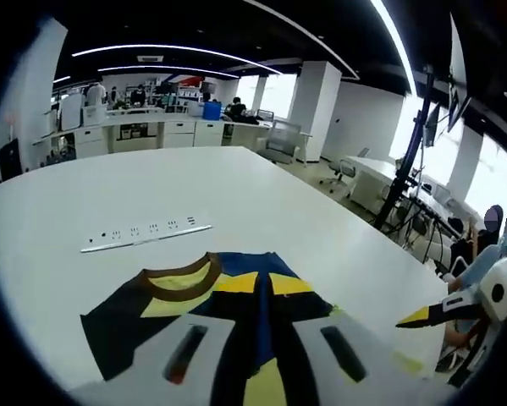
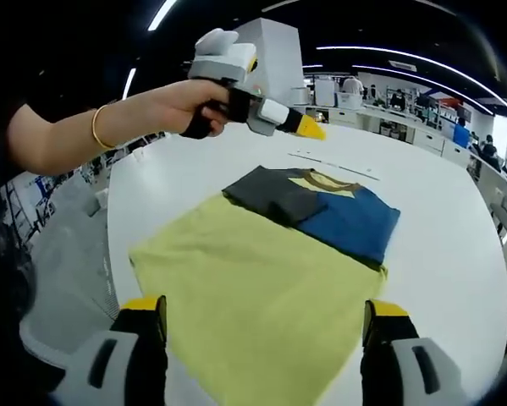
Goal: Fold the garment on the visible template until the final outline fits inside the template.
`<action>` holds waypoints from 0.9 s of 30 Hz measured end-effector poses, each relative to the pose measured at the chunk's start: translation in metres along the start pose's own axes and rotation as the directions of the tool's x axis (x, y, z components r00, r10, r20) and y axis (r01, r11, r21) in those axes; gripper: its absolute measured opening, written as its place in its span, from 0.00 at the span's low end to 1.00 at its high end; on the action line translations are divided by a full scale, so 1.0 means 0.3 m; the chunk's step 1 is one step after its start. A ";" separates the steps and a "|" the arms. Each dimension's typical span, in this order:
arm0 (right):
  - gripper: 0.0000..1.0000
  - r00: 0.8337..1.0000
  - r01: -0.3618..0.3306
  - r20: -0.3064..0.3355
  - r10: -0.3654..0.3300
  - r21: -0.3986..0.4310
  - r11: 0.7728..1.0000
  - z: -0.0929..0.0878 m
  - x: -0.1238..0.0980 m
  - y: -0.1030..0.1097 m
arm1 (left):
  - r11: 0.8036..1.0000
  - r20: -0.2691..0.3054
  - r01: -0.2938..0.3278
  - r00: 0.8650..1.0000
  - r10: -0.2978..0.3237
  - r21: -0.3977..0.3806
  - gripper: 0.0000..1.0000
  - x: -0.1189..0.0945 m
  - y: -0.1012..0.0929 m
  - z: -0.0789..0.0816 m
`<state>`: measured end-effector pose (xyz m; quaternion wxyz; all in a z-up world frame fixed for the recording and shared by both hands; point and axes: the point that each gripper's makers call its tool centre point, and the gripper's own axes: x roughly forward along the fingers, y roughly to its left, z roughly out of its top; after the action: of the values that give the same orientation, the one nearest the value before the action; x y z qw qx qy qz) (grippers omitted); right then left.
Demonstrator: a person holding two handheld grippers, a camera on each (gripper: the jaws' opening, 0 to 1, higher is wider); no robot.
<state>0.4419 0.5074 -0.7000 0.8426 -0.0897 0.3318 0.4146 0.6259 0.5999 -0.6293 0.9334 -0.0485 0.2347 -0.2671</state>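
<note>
A T-shirt (image 2: 270, 279) lies on the white table (image 2: 439, 245), its yellow body towards me, with a blue chest, a dark grey sleeve folded in and a brown collar (image 2: 325, 179) at the far end. My right gripper (image 2: 266, 311) is open, its yellow-tipped jaws wide apart over the shirt's near hem and holding nothing. A hand holds my left gripper (image 2: 312, 128) in the air beyond the shirt's far left corner, with nothing in it. In the left gripper view the left gripper (image 1: 264, 285) is shut above the collar (image 1: 181, 283), and the right gripper (image 1: 418, 319) enters from the right.
A long white socket strip (image 1: 147, 233) lies on the table (image 1: 109, 186) past the collar. The table's edge runs close on the left of the right gripper view, with grey floor (image 2: 67, 245) below. Desks, office chairs (image 1: 280, 139) and seated people stand further off.
</note>
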 end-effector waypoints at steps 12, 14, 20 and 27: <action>0.86 1.000 -0.011 0.024 0.010 0.045 0.999 0.073 0.044 -0.030 | 0.995 0.034 -0.099 0.995 0.099 0.010 0.60 -0.089 0.108 -0.021; 0.84 1.000 -0.008 0.025 0.007 0.050 0.999 0.089 0.057 -0.039 | 0.993 0.037 -0.118 0.992 0.118 0.006 0.68 -0.108 0.133 -0.032; 0.80 0.999 -0.020 0.046 0.016 0.084 0.996 0.144 0.104 -0.059 | 0.988 0.036 -0.157 0.987 0.157 -0.008 0.79 -0.165 0.194 -0.068; 0.70 0.999 -0.024 0.034 0.022 0.084 0.996 0.192 0.176 -0.091 | 0.983 0.054 -0.184 0.981 0.185 -0.024 0.89 -0.239 0.253 -0.091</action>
<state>0.5136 0.5481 -0.6928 0.8461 -0.0435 0.3360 0.4115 0.5958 0.7028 -0.6403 0.9599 -0.0428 0.2142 -0.1760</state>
